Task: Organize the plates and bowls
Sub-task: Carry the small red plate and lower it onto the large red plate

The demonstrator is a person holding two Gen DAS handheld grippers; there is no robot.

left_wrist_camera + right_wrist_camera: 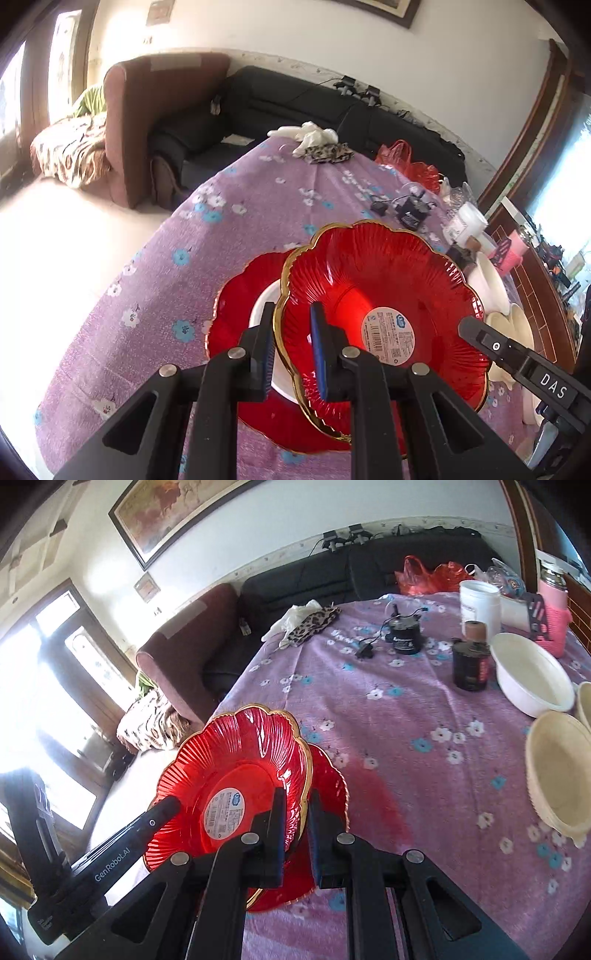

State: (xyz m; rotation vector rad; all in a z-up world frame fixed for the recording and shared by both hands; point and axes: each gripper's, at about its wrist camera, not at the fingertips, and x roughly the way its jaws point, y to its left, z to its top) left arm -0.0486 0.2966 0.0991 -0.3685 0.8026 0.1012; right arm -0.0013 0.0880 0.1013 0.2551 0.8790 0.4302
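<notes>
1. Plates first: a red scalloped plate with a gold rim and a round paper label at its centre is held tilted above the table, which is covered by a purple flowered cloth.
2. Left hand-held gripper is clamped on the near-left edge of that red scalloped plate, its blue pads pressed on either side of the gold rim.
3. Right hand-held gripper is clamped on the opposite edge of the same plate, its jaws closed over the rim; in the left wrist view its finger shows at the plate's right side.
4. Under the lifted plate lies a second red plate of the same scalloped shape, flat on the cloth.
5. On that second red plate there seems to be a white dish; only a sliver shows between the gripper fingers, so what it is stays uncertain.
6. Off to the right of the table, well apart from the red plates, stand a white bowl and a cream bowl, the cream one nearer the camera.
7. Behind the white bowl stands a dark jar, and further back a white tub and a pink bottle.
8. At the far edge of the table lies a leopard-print cloth with a white cloth touching it.
</notes>
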